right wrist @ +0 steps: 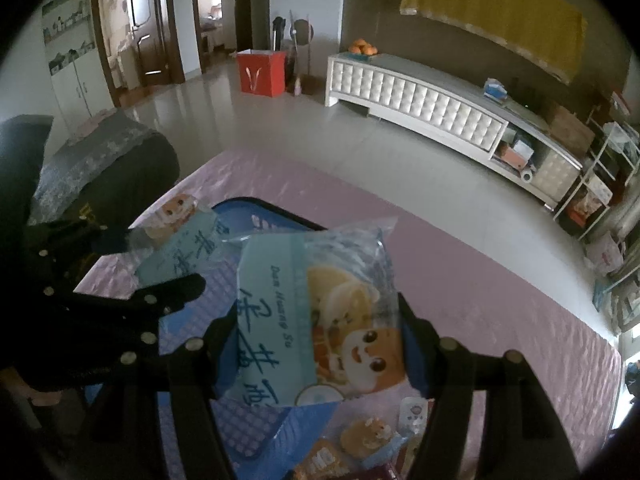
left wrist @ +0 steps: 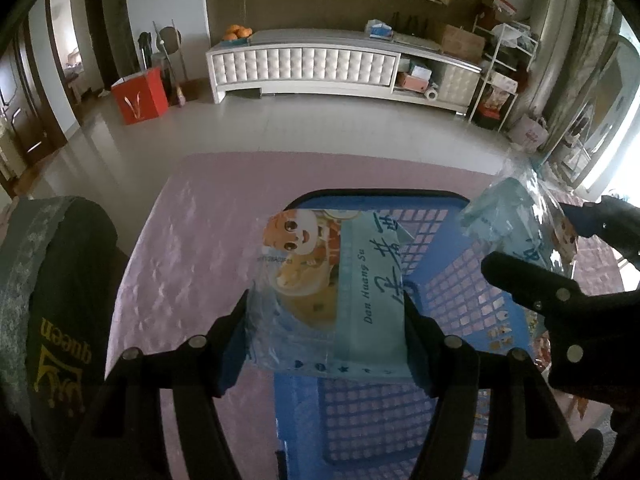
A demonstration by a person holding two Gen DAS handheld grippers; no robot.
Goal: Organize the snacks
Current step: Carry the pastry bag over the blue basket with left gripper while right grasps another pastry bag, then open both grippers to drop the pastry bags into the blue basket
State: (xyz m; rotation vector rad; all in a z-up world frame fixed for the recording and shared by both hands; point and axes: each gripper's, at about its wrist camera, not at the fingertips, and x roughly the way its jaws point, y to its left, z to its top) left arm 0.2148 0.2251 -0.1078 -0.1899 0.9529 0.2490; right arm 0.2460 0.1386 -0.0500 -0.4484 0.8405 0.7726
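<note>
My left gripper (left wrist: 326,320) is shut on a light-blue snack packet (left wrist: 332,292) with a cartoon face and holds it above a blue mesh basket (left wrist: 452,280) on the pink-covered table. My right gripper (right wrist: 318,336) is shut on a second, matching packet (right wrist: 320,320) and holds it over the basket (right wrist: 192,336) too. Each gripper shows in the other's view: the right one (left wrist: 560,256) at the right with its packet (left wrist: 516,216), the left one (right wrist: 132,256) at the left with its packet (right wrist: 180,240).
Several more snack packets (right wrist: 368,440) lie on the pink tablecloth (right wrist: 500,292) by the basket's right side. A dark cushioned chair (left wrist: 52,300) stands at the table's left. Beyond the table are tiled floor, a white TV cabinet (left wrist: 320,68) and a red box (left wrist: 140,96).
</note>
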